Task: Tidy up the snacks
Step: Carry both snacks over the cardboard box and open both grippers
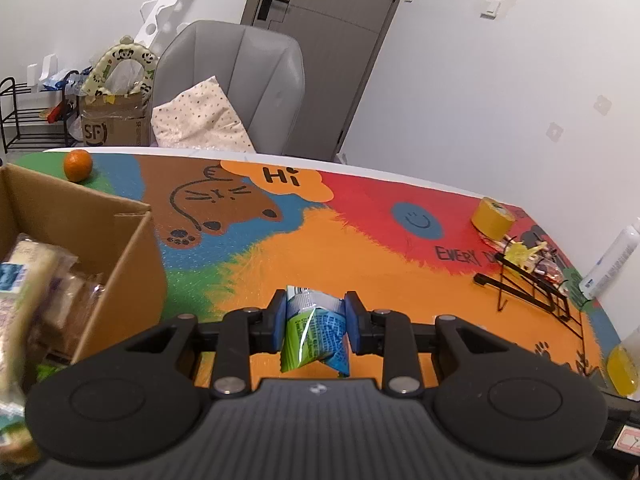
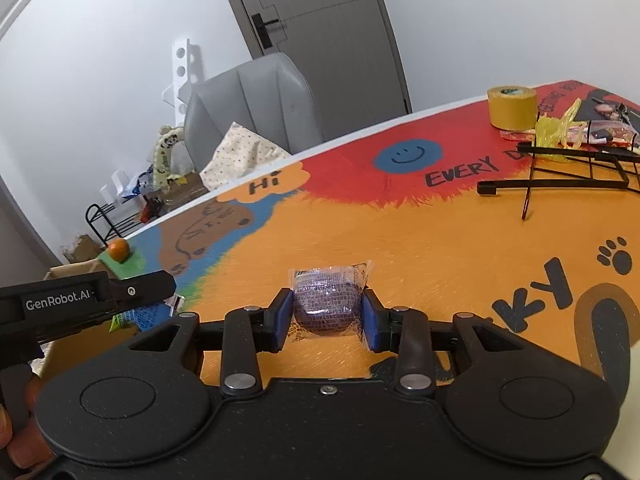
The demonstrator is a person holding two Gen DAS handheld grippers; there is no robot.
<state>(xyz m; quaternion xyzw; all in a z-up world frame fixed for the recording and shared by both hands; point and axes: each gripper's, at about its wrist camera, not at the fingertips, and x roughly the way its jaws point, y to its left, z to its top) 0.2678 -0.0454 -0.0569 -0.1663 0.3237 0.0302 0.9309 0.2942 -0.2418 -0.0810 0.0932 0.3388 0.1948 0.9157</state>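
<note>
Nearest in the left wrist view, the left gripper point(image 1: 315, 322) is clamped on a green-and-blue sachet point(image 1: 314, 334), its blue pads pinching the crumpled middle. The sachet looks light, soft and slick, a foil pack that buckles under pressure, so mid-body where the pads sit seems the safest hold. Its long axis runs near to far, the silver crimped end pointing away over the mat point(image 1: 360, 248). In the right wrist view, the right gripper point(image 2: 326, 316) has closed on a wrapped bun point(image 2: 325, 307), a dark round cake in clear film; the pads press its two sides. It seems light and squashy, easily dented, and the film may slip, so a gentle grip across the widest part suits it. Its sealed edges run left and right, so its long axis lies across the jaws. Farther off to the left stands the box point(image 1: 100, 216) already holding packets, the likely destination. A tangerine point(image 1: 78, 165) sits beyond it.
</note>
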